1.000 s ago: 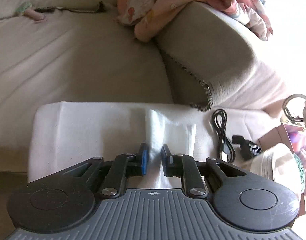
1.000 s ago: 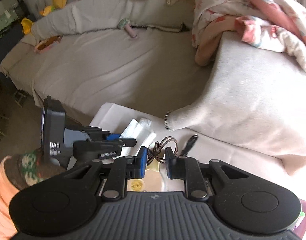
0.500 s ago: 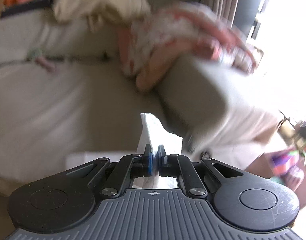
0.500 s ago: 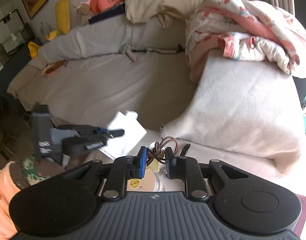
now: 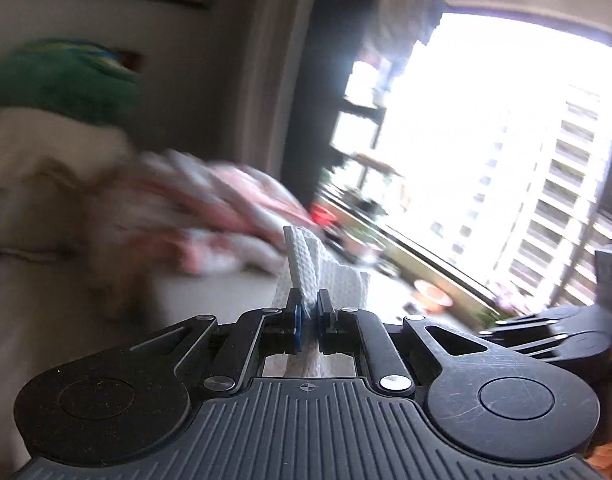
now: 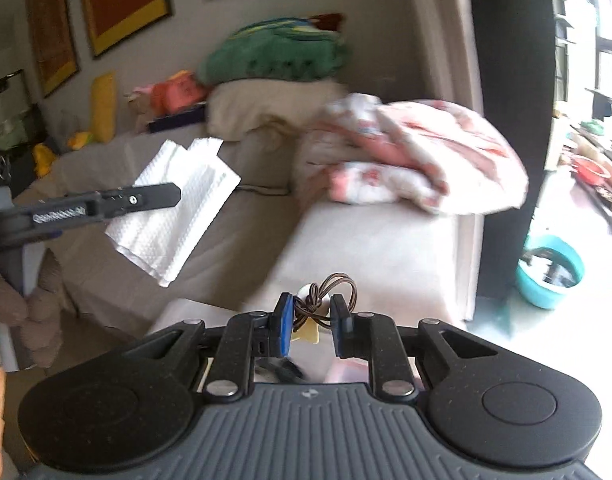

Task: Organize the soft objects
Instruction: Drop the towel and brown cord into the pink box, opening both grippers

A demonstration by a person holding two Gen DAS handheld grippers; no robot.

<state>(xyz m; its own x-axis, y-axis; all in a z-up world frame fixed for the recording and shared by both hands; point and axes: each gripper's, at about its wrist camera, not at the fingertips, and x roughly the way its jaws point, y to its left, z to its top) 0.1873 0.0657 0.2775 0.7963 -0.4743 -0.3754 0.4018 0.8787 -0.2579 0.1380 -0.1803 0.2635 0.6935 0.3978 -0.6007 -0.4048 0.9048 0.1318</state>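
**White paper towel clamped and raised in the left gripper**

White paper towel [image 5: 325, 276] sits pinched between the blue pads of the left gripper [image 5: 309, 316], whose jaws are pressed together on its folded edge. From the left wrist view the towel stands up at 12 o'clock from the fingertips, against a blurred background with a bright window [image 5: 485, 152] at 2 o'clock. From the right wrist view the same towel [image 6: 178, 208] hangs in the air at 10 o'clock, above the beige sofa [image 6: 377, 248], held by the left gripper [image 6: 162, 196] reaching in from 9 o'clock.

The right gripper [image 6: 309, 320] has its jaws a little apart, with a coiled brown cable [image 6: 325, 292] between the pads; whether they clamp it cannot be told. A pink floral blanket [image 6: 409, 160] lies on the sofa arm at 1 o'clock, and a teal bowl [image 6: 549, 272] sits at 3 o'clock.
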